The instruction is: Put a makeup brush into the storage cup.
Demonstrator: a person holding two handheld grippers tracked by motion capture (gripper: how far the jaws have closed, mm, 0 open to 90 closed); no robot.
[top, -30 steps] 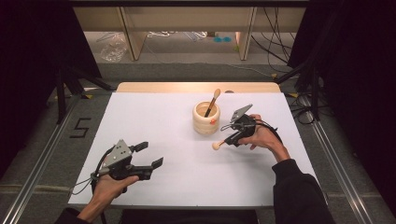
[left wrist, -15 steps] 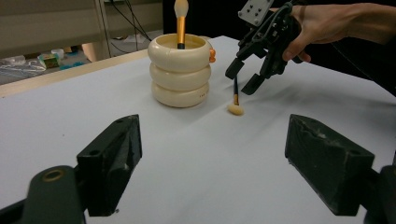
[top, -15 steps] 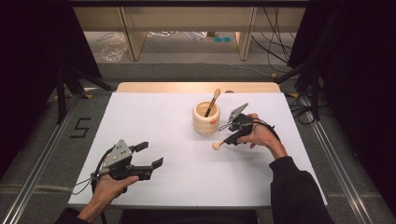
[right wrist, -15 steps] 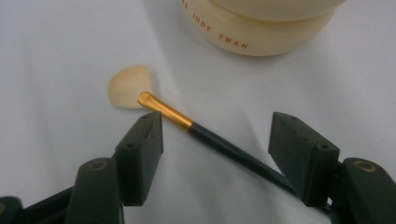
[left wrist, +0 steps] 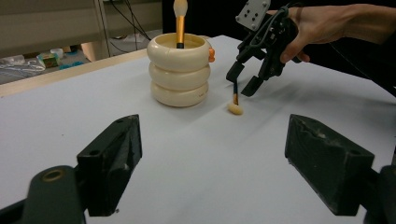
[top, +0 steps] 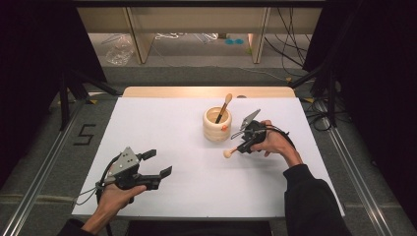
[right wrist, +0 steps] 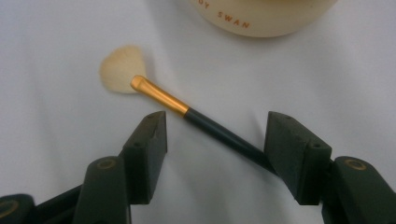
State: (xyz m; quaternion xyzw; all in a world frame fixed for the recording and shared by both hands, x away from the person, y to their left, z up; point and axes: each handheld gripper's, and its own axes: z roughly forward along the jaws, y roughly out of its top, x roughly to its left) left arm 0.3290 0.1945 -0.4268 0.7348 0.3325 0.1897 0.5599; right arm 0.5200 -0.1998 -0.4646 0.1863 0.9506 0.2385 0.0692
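Your right gripper (right wrist: 212, 154) over makeup brush (right wrist: 187, 109) on white table (top: 162, 123), jaws spread, straddling dark handle. Brush axis diagonal across gap, bristles away toward cream holder (top: 217, 124), handle end touching 1 jaw. Left gripper (top: 153, 163) open, empty, well apart.

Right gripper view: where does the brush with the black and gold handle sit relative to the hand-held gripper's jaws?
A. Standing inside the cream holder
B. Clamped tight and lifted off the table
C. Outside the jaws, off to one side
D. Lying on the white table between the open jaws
D: the brush lies on the white table, its dark handle running between the spread jaws of the right hand-held gripper, which have not closed on it.
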